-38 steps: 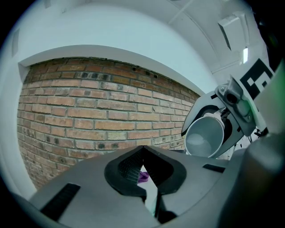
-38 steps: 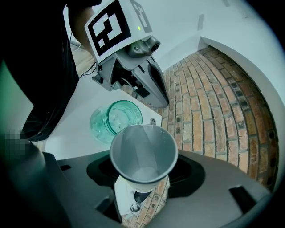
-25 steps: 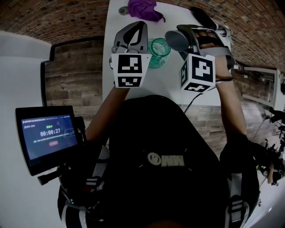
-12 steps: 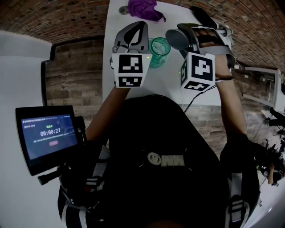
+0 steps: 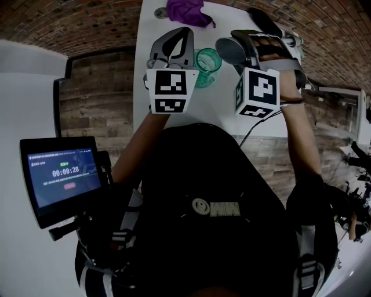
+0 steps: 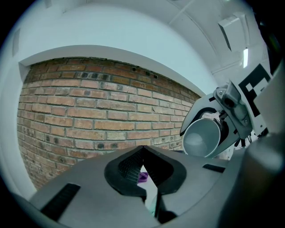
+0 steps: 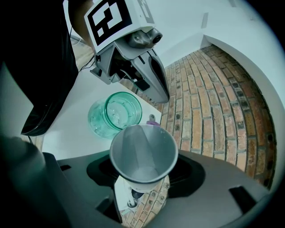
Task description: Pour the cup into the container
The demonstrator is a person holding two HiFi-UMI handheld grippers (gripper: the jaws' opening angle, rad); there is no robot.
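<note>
The only writing that can be read is the timer 00:00:28 on the small screen [image 5: 65, 178] mounted at the person's left. The smaller lines above and below it are too fine to read. Each gripper carries a cube of black-and-white square markers. The right gripper [image 7: 144, 176] is angled steeply down over the white table [image 5: 223, 104]. Its jaws are spread wide and press on either side of a plain grey tapered cup [image 7: 143, 151], gripping it low on its body. The cup is tipped over, its mouth turned toward the jar [image 5: 207, 64], and its smooth grey inside shows down to the pale bottom. In the head view the cup's rim is just beside the jar's rim; whether they touch cannot be told. The jar is clear teal-green glass with an open mouth, and it stands upright on the table between the two grippers. The left gripper [image 6: 142, 149] is held nearly level at the jar's other side, its jaw tips pressed together on nothing. A purple cloth [image 5: 188, 11] lies at the table's far edge, beyond the jar.
</note>
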